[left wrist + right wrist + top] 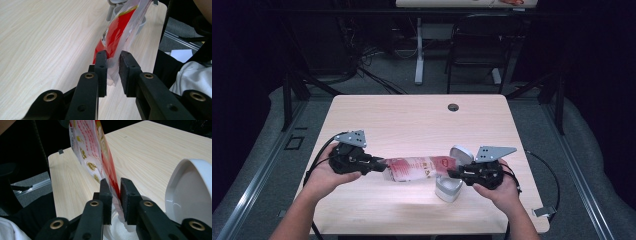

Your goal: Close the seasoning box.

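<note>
Over the bin (pixel 448 189), both grippers (pixel 381 164) (pixel 451 173) pinched the pouch's (pixel 414 168) ends; limp, light, probably slippery film, best held by the seams.

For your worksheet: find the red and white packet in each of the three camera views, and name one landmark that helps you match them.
High view: red and white packet at lower centre, stretched between both grippers.
Left gripper view: it runs from the jaws to upper centre.
Right gripper view: it rises from the jaws to top centre.
Shared landmark: white flip-lid container.
</note>
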`<move>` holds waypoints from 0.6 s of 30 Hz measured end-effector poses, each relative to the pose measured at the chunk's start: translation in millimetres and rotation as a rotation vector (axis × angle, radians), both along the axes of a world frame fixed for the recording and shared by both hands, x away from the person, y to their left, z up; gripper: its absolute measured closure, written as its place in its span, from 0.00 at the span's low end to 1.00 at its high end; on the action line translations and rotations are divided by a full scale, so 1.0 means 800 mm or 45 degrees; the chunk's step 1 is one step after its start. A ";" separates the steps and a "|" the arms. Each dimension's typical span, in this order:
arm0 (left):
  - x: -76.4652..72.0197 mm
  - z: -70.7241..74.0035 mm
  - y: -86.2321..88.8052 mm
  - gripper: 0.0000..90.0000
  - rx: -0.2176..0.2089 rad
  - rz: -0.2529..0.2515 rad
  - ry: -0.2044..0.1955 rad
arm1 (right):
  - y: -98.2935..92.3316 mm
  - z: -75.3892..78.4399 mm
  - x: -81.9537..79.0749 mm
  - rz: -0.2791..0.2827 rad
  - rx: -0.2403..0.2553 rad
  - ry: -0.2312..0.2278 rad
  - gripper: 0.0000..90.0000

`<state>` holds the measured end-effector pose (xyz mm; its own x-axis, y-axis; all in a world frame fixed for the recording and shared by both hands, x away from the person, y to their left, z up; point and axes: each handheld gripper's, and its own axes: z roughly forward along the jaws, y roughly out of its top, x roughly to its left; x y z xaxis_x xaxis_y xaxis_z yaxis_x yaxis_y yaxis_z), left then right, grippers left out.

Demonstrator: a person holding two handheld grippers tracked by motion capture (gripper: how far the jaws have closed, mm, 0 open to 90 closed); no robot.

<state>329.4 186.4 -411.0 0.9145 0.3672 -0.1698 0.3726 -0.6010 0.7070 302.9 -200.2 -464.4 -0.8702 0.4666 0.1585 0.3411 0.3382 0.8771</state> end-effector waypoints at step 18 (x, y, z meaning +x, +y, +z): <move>0.003 -0.008 0.000 0.85 0.013 0.015 0.015 | 0.003 0.005 -0.004 -0.017 -0.007 -0.043 0.99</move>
<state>331.4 186.4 -417.5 0.9081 0.3797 -0.1766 0.3879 -0.6037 0.6965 299.8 -198.0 -460.6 -0.8686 0.4789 0.1268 0.3160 0.3384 0.8863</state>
